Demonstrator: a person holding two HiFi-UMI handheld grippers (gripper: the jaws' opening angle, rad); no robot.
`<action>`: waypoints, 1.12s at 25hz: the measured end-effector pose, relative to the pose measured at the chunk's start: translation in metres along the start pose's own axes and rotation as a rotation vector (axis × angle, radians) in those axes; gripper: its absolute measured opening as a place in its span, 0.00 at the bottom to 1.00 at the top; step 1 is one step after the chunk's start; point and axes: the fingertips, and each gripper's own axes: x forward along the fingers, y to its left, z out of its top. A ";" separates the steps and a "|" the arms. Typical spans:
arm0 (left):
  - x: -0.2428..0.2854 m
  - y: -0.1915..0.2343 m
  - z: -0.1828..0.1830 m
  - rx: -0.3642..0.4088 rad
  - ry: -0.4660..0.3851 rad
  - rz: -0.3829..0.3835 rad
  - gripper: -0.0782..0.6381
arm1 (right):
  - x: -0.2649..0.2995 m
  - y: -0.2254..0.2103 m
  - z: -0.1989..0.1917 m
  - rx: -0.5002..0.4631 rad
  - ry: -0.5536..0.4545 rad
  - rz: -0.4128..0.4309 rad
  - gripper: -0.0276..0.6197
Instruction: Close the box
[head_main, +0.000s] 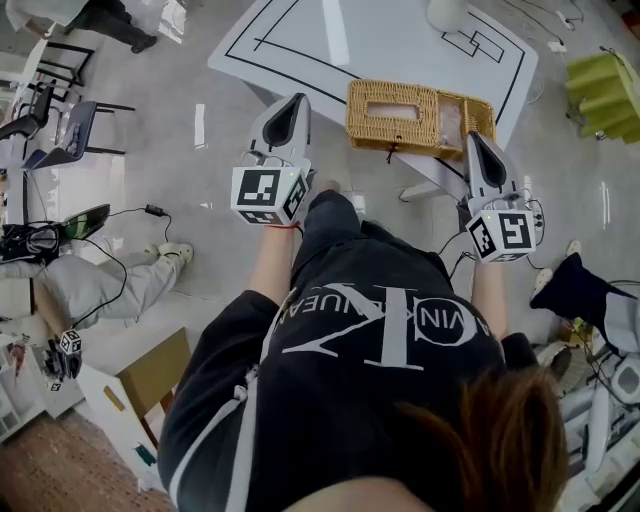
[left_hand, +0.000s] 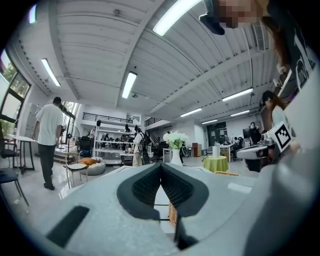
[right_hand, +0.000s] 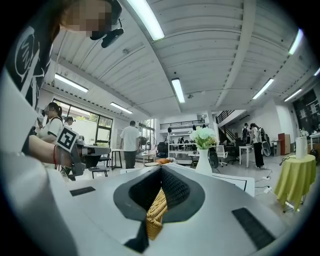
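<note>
A wicker box (head_main: 392, 115) with a slot in its top sits on the near edge of a white table (head_main: 400, 40); a second wicker part (head_main: 480, 112) joins it on the right. My left gripper (head_main: 296, 100) hangs over the floor, left of the box, its jaws shut with nothing between them. The left gripper view has that gripper (left_hand: 161, 166) with its tips touching and a strip of wicker (left_hand: 172, 214) showing below them. My right gripper (head_main: 473, 136) hovers over the right wicker part. Its tips (right_hand: 161, 168) meet, and the wicker rim (right_hand: 156, 210) shows through the gap underneath.
A white vase of flowers (right_hand: 203, 159) stands further back on the table. A yellow-green covered table (head_main: 602, 92) is at the right, chairs (head_main: 62, 130) at the left, and a cardboard box (head_main: 150, 372) at the lower left. People stand in the room beyond.
</note>
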 end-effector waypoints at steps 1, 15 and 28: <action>0.001 0.000 0.002 0.001 -0.004 0.001 0.12 | 0.001 0.000 0.001 -0.002 -0.003 0.001 0.04; 0.013 0.000 0.023 0.018 -0.044 -0.001 0.12 | 0.010 -0.002 0.018 -0.014 -0.042 0.004 0.04; 0.020 -0.001 0.029 0.022 -0.058 -0.001 0.12 | 0.011 -0.005 0.022 -0.021 -0.052 0.008 0.04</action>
